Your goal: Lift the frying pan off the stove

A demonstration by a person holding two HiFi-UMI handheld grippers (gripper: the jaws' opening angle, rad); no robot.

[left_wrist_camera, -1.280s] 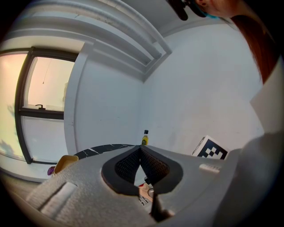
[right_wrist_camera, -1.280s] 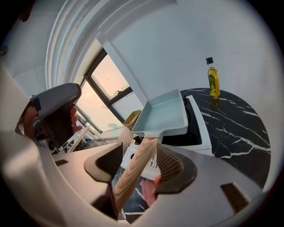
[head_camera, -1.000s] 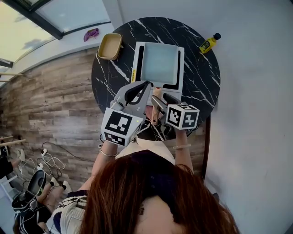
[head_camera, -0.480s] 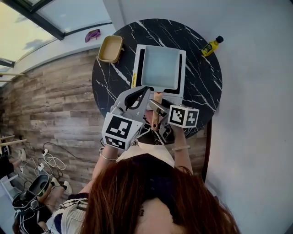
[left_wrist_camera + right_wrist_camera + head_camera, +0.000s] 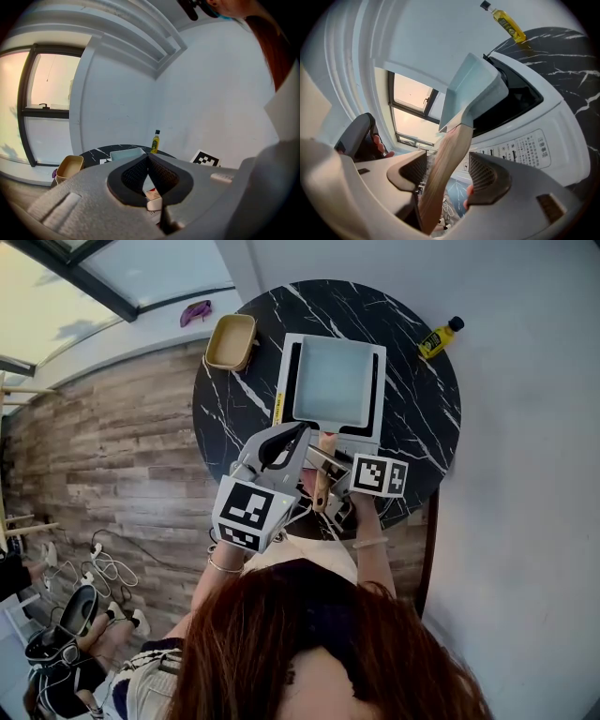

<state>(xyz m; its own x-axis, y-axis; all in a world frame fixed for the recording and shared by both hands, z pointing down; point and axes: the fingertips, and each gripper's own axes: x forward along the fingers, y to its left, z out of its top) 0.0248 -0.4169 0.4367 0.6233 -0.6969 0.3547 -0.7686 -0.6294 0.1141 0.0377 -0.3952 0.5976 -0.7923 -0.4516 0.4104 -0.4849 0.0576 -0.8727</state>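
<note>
A pale blue square frying pan (image 5: 330, 381) sits on the white induction stove (image 5: 358, 440), its wooden handle (image 5: 322, 479) pointing toward me. My right gripper (image 5: 324, 468) straddles that handle. In the right gripper view the handle (image 5: 447, 154) runs between the two pads, which stand apart from it. The right gripper (image 5: 447, 171) is open, and its jaws have just been opening. The pan (image 5: 473, 89) rises ahead of it on the stove (image 5: 534, 140). My left gripper (image 5: 302, 430) hovers just left of the handle, shut with nothing in it (image 5: 149, 157).
The stove stands on a round black marble table (image 5: 417, 418). A beige container (image 5: 230, 341) sits at its far left and a yellow oil bottle (image 5: 439, 337) at its far right. White walls close in behind and to the right; wood floor lies to the left.
The right gripper has rolled and sunk a little, so the wooden handle now lies between its jaws. The left gripper has hardly moved.
</note>
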